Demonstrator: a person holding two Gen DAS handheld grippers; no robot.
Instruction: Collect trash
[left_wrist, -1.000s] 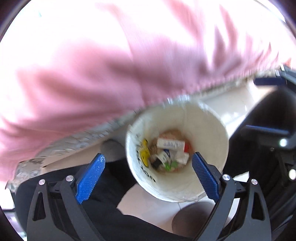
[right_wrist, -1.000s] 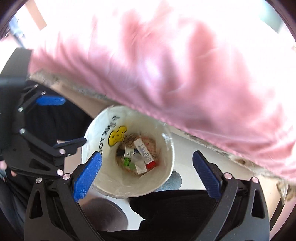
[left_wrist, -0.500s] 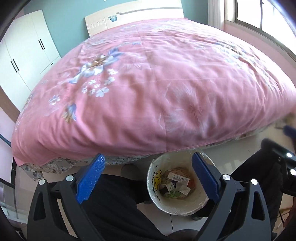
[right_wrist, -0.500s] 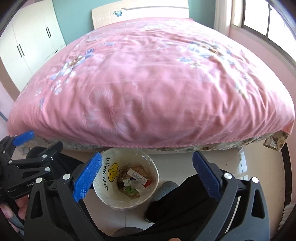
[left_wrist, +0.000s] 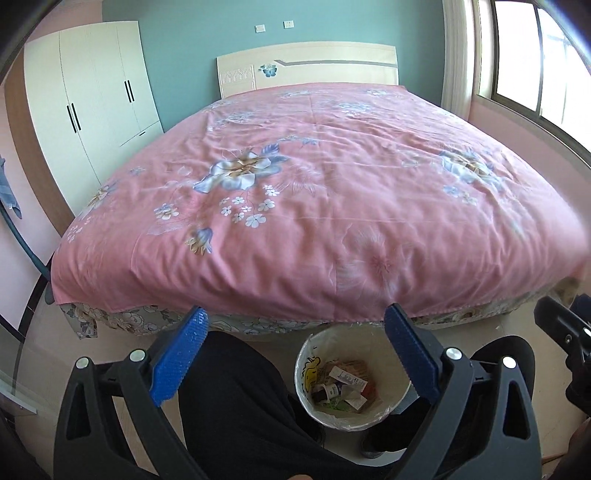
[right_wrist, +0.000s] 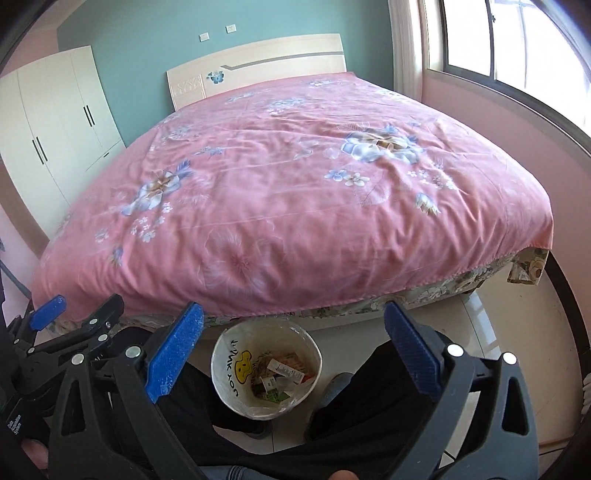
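Note:
A white trash bin (left_wrist: 306, 358) with a yellow smiley bag stands on the floor at the foot of the bed; it also shows in the right wrist view (right_wrist: 225, 354). Several wrappers and small packets (left_wrist: 343, 387) lie inside it (right_wrist: 280, 376). My left gripper (left_wrist: 295, 350) is open and empty, raised above the bin. My right gripper (right_wrist: 293, 349) is open and empty, also above the bin. The left gripper shows at the left edge of the right wrist view (right_wrist: 66, 325).
A bed with a pink floral cover (left_wrist: 314, 192) fills the middle (right_wrist: 288, 192). White wardrobe (left_wrist: 92, 103) at left, window (right_wrist: 517, 48) at right. The person's dark-clothed legs (left_wrist: 236, 406) stand either side of the bin on the tiled floor (right_wrist: 517, 332).
Both grippers have risen and tilted up from close over the bin, so the whole bed and room come into view. The bin now looks smaller and lower.

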